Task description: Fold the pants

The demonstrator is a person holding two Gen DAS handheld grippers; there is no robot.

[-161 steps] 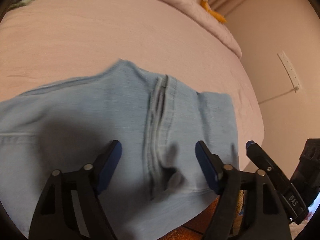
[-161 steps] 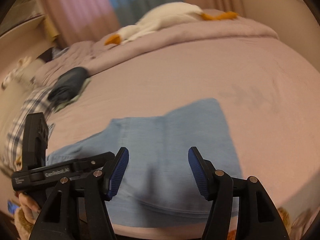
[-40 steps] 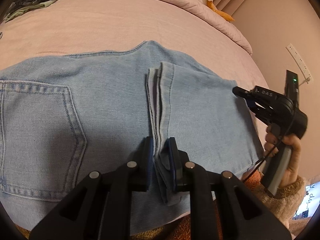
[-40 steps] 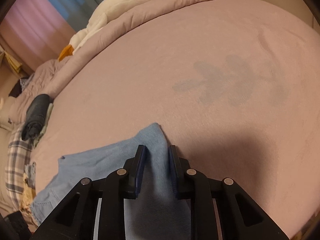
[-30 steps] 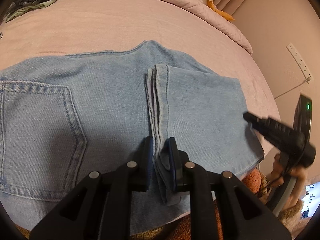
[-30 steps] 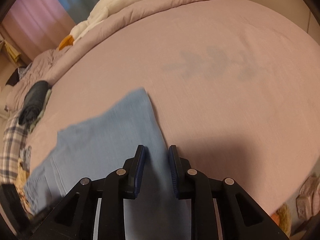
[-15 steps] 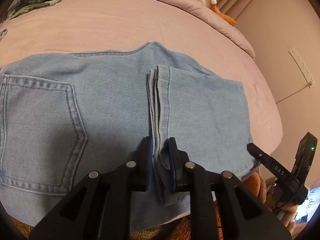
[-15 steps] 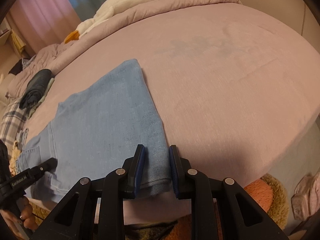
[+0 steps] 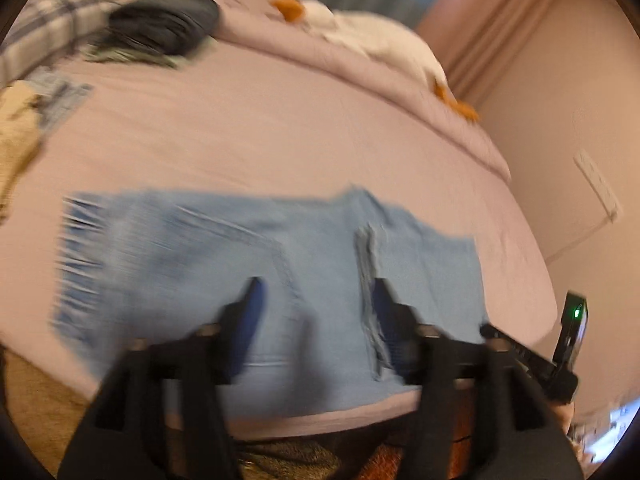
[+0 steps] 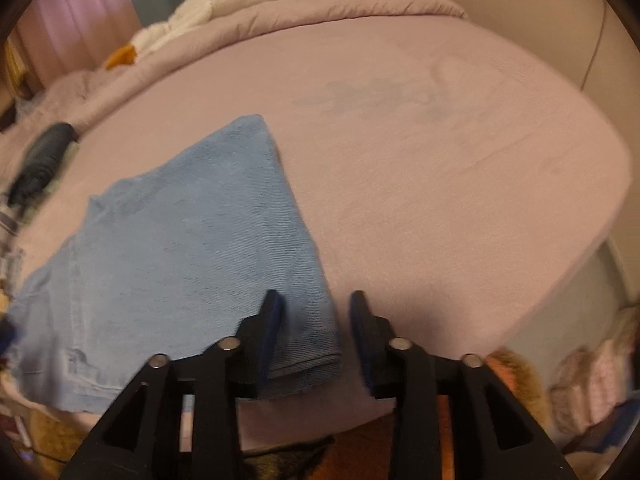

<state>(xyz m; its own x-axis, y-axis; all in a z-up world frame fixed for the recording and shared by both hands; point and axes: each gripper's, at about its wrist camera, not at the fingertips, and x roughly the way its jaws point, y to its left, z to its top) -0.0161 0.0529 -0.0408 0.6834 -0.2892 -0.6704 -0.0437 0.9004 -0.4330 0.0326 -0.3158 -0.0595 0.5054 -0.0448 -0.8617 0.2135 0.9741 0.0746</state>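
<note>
The left tongs stood spread above the jeans, nothing between the pads; their jaws had just been opening, and the hem edge they had pinched half a second before lay free on the denim. The right tongs were also parted, less widely, their jaws likewise just opened. The folded corner of the jeans lay between them at the bed's near edge, but neither pad pressed on it. Both seemed to let go because the fold was laid: the leg ends had been brought over the seat and needed no more holding.

The jeans lay flat along the near edge of the bed, folded once, the doubled hems a ridge across the middle, the fold line toward the right side. That left a tidy rectangle, likely ready for a second fold.

Against the earlier frames, the left view had pulled back and up, so far more of the bed showed, and it was blurred. The right tongs showed low at the right of the left view.

Farther off, a dark bundle lay near the far left corner, and a white plush goose along the far edge.
</note>
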